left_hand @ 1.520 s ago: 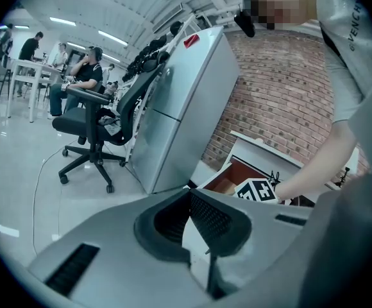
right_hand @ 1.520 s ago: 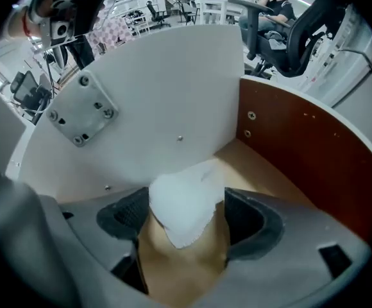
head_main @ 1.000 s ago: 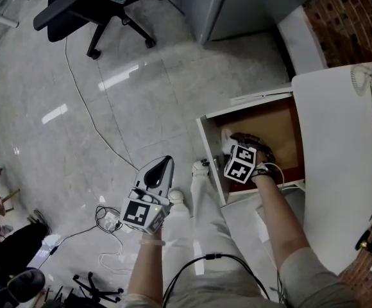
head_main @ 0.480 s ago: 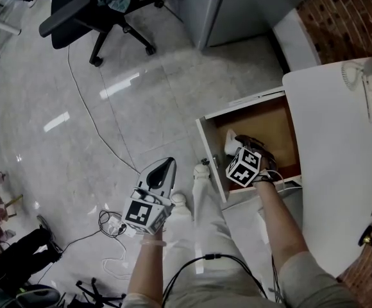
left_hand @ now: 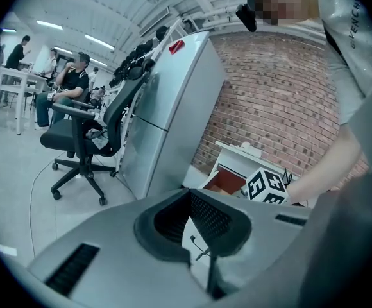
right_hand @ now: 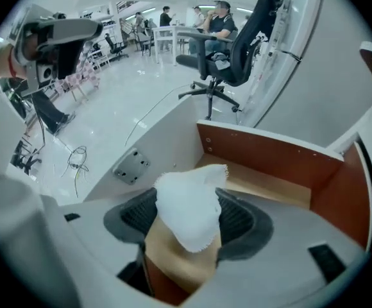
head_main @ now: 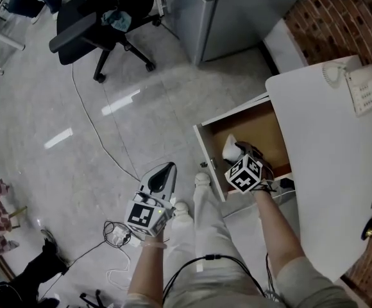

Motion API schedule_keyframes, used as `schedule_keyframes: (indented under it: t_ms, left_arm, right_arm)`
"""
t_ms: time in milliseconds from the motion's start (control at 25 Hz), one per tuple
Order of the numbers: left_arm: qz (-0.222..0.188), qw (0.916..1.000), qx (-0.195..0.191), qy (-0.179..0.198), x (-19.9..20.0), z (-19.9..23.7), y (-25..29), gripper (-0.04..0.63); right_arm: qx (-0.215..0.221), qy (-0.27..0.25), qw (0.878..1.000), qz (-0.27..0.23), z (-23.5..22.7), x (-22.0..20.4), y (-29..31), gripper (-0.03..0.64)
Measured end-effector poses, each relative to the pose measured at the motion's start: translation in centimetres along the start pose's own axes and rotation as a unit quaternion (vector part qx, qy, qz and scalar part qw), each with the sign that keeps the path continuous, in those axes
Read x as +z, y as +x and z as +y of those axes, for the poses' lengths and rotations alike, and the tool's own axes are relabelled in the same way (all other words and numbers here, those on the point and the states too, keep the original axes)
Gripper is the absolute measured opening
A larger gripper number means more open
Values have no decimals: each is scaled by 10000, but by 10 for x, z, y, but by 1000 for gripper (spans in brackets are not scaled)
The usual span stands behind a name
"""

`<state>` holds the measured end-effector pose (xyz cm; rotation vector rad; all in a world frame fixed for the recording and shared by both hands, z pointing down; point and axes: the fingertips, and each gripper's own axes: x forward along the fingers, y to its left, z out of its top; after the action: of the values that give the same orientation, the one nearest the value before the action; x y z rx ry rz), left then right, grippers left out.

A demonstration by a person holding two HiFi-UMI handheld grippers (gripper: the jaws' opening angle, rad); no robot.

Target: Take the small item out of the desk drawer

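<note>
The desk drawer point(head_main: 206, 156) stands pulled open, with a brown wooden inside point(right_hand: 263, 154). My right gripper point(head_main: 235, 153) is over its front part, shut on a small white cloth-like item point(head_main: 230, 147). In the right gripper view the white item point(right_hand: 189, 213) sits between the two dark pads and rises past their tips, above the drawer bottom. My left gripper point(head_main: 166, 167) hangs over the floor to the left of the drawer; its jaws meet at the tips with nothing between them point(left_hand: 189, 194).
The white desk top point(head_main: 327, 159) covers the drawer's right side, against a brick wall point(head_main: 353, 18). A grey metal cabinet point(head_main: 237, 11) stands beyond the drawer. A black office chair point(head_main: 102, 18) and a thin cable point(head_main: 96, 130) are on the tiled floor at left.
The head view has swung a little. My right gripper stays in the drawer's front part with the white item in it. The left gripper has hardly moved.
</note>
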<state>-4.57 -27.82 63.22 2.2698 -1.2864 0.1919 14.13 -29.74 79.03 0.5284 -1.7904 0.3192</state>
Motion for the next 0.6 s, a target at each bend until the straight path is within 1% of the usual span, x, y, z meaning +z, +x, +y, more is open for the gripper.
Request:
schedule_keyframes:
  t_ms: [240, 480, 600]
  left_arm:
    - [-121, 9997, -108, 154, 16, -12, -13, 0]
    - [-214, 9994, -105, 259, 32, -19, -33, 0]
    - [-271, 9991, -98, 316, 40, -23, -42, 0]
  right_arm:
    - [-215, 157, 9989, -384, 2, 19, -35, 287]
    - [-321, 244, 9971, -647, 9, 34, -67, 287]
    - [-345, 369, 9953, -826, 13, 40, -84, 287]
